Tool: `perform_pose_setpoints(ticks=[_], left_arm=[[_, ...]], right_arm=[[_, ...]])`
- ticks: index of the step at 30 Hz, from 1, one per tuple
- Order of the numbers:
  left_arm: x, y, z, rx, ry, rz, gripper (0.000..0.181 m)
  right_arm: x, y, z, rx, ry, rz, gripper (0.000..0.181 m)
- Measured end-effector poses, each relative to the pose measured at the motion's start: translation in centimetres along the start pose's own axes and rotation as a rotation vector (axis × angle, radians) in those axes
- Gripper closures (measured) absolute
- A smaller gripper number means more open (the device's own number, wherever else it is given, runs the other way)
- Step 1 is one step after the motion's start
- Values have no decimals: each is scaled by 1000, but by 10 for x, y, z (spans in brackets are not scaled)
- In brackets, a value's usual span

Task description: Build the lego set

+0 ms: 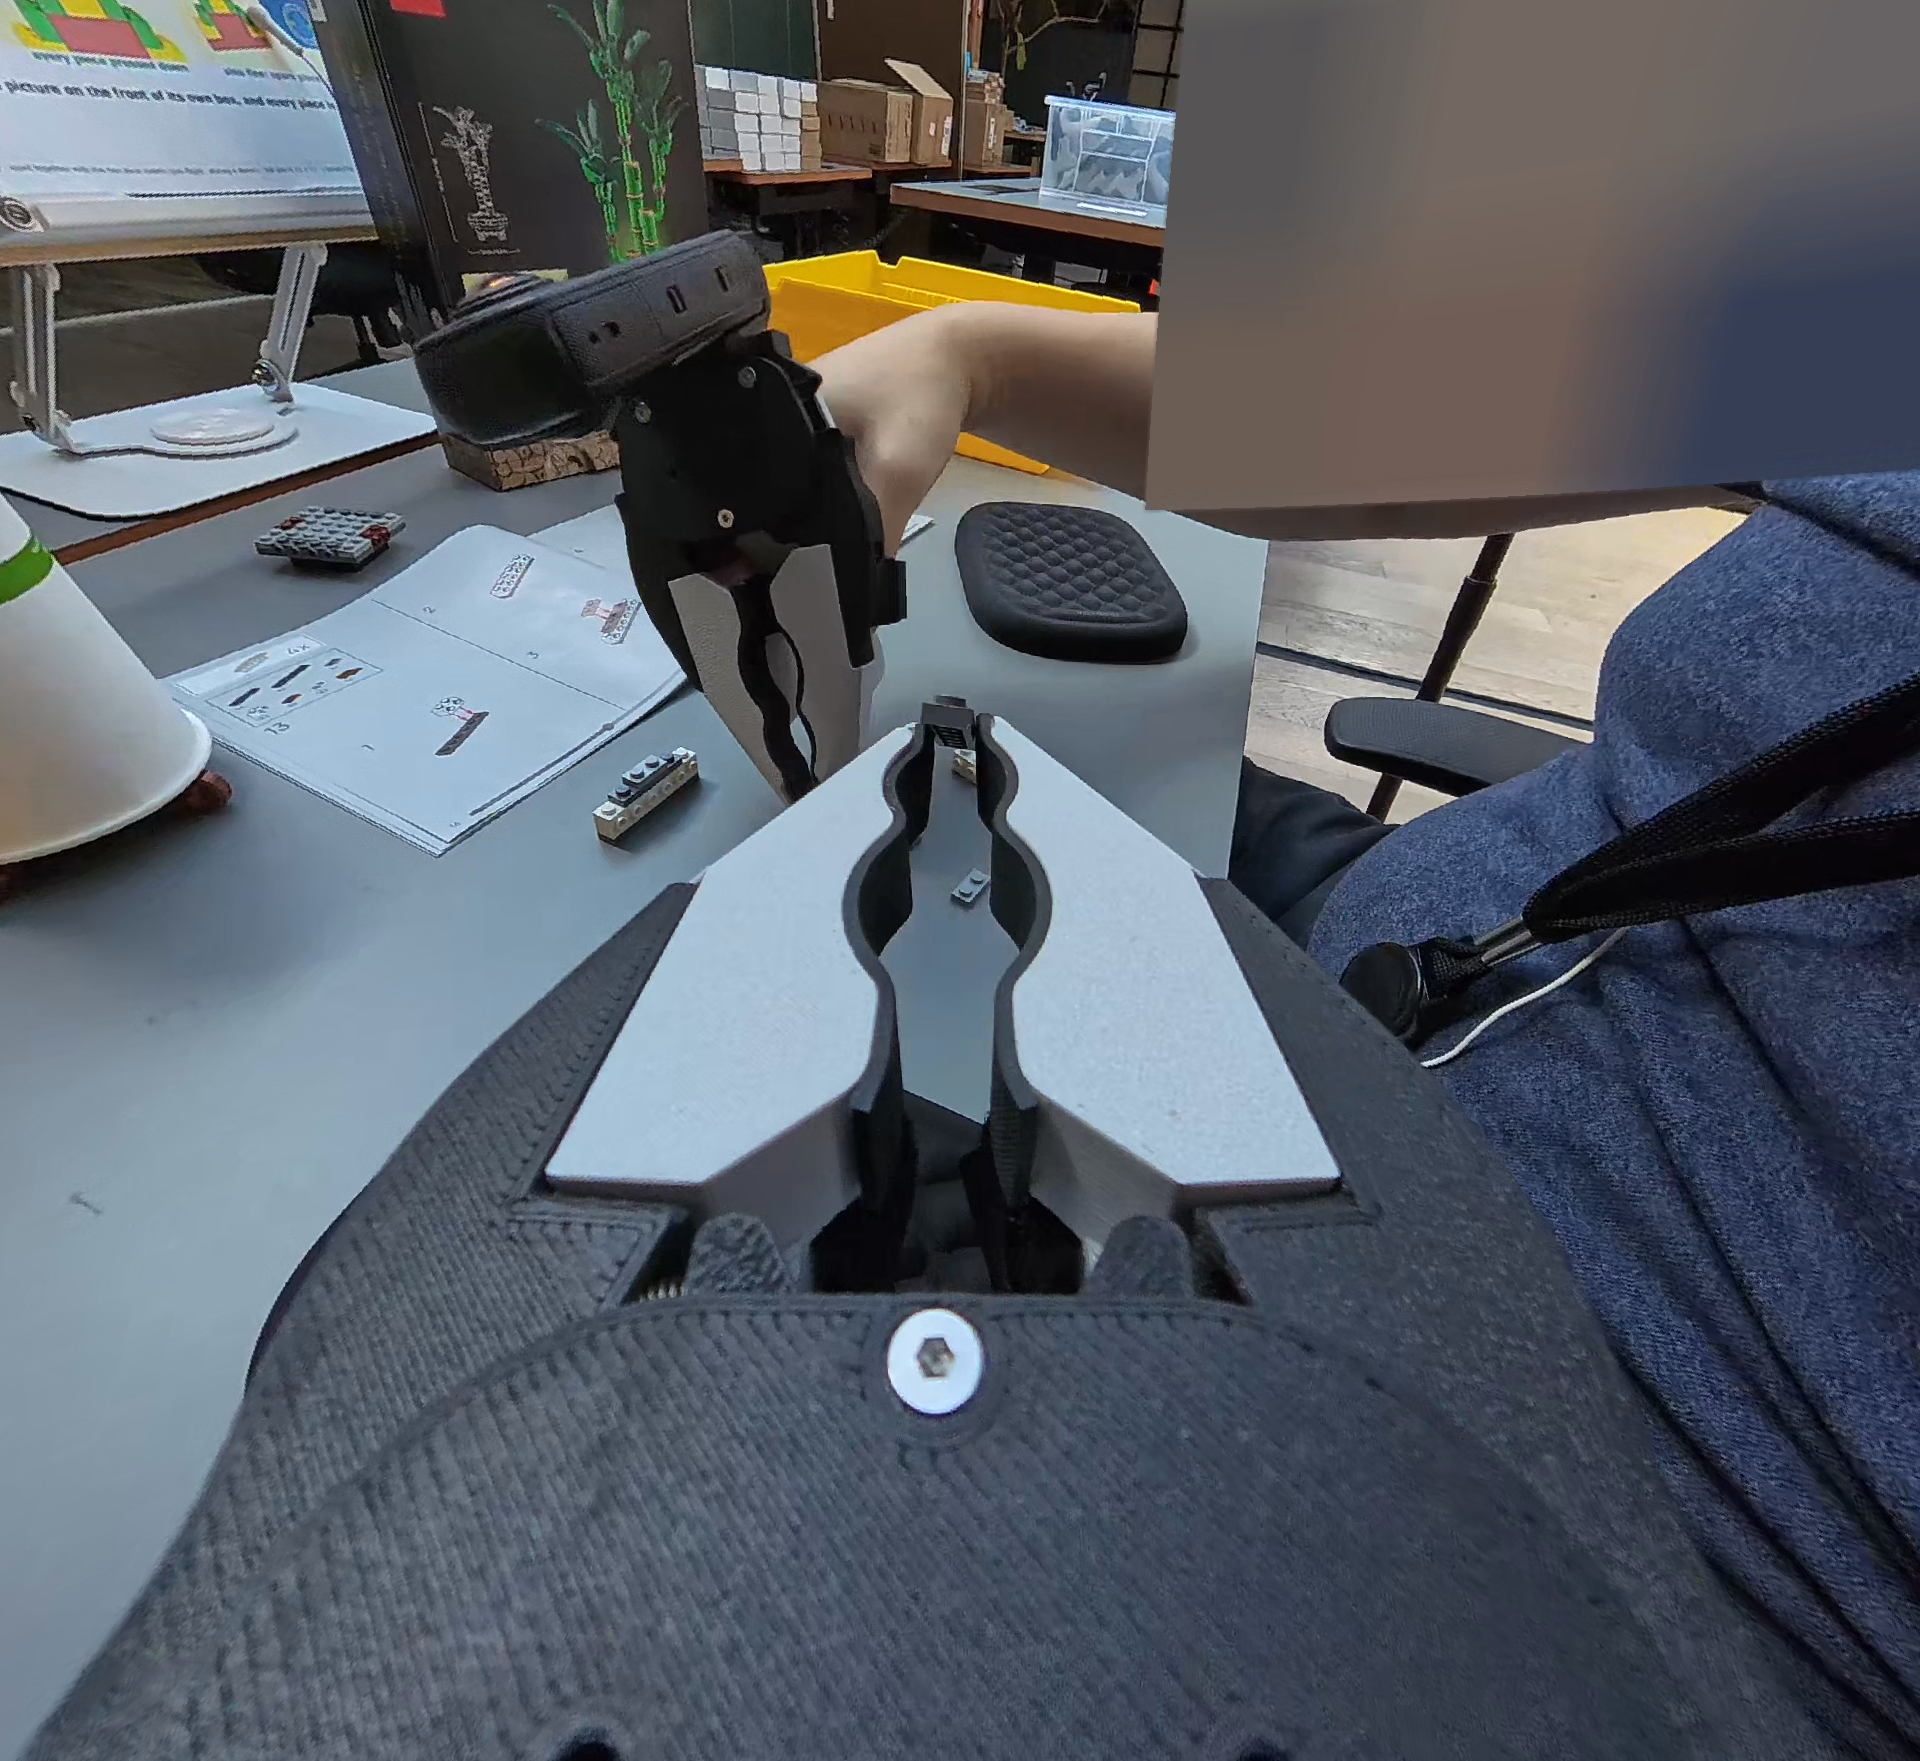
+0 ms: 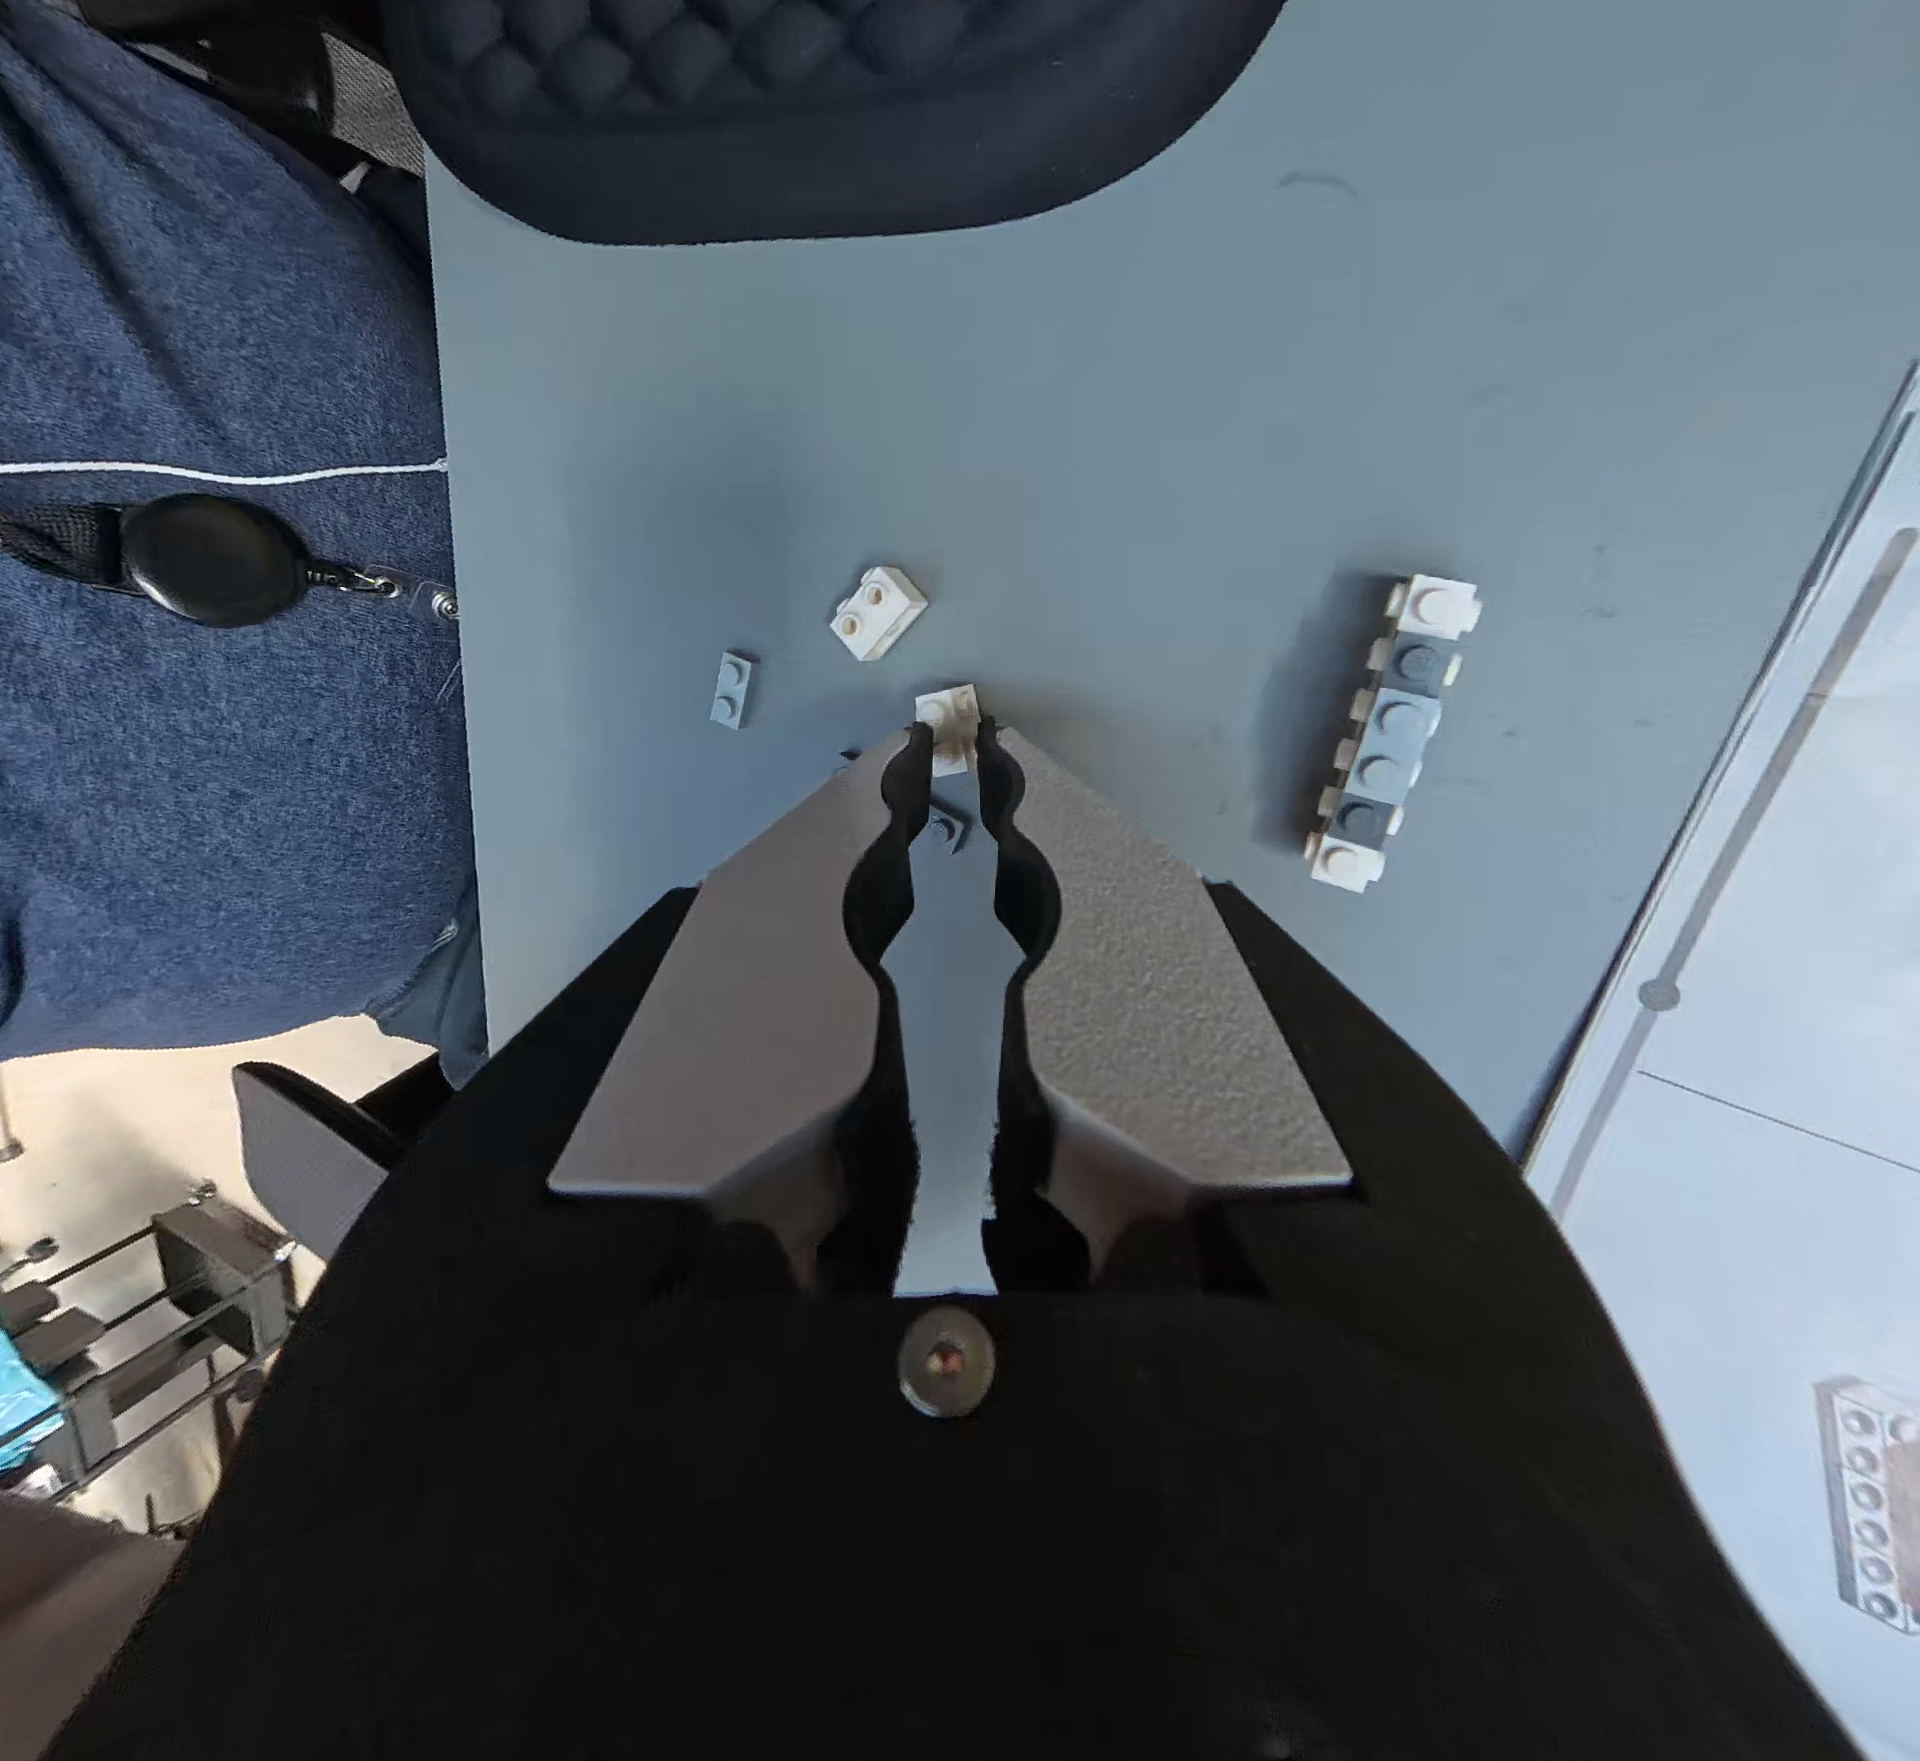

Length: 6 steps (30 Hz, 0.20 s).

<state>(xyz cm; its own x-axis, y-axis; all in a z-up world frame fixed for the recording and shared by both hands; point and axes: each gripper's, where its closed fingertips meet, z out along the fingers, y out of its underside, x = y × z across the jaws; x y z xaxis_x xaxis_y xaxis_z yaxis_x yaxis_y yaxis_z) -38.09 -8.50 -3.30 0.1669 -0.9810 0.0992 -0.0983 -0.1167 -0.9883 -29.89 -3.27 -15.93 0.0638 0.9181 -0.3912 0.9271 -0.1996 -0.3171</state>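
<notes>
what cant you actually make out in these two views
- Left wrist view: the dark piece in the left gripper is too small to identify.
- Right wrist view: the dark grey piece is partly hidden behind the right gripper, shut on the white piece.

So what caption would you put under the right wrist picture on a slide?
Right gripper pinching a small white brick above the grey table, beside a long part-built strip.

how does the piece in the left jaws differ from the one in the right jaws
The dark grey piece in the left gripper is dark; the tan piece in the right gripper is pale. The dark grey piece is held up off the table; the tan piece is low, close over it. Both are small and pinched at the very tips.
</notes>
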Motion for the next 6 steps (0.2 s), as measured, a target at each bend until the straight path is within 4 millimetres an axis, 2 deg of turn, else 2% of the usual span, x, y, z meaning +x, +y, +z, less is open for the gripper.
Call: perform_pose_setpoints(ticks=[1, 4, 6], left_arm=[[1, 0, -1, 1, 1, 1, 176], [3, 1, -2, -4, 3, 2, 175], [3, 2, -3, -9, -1, 7, 175]], right_arm=[[0, -1, 0, -2, -21, 6, 174], [-2, 0, 1, -13, -46, 1, 173], [0, -2, -1, 5, -4, -47, 171]])
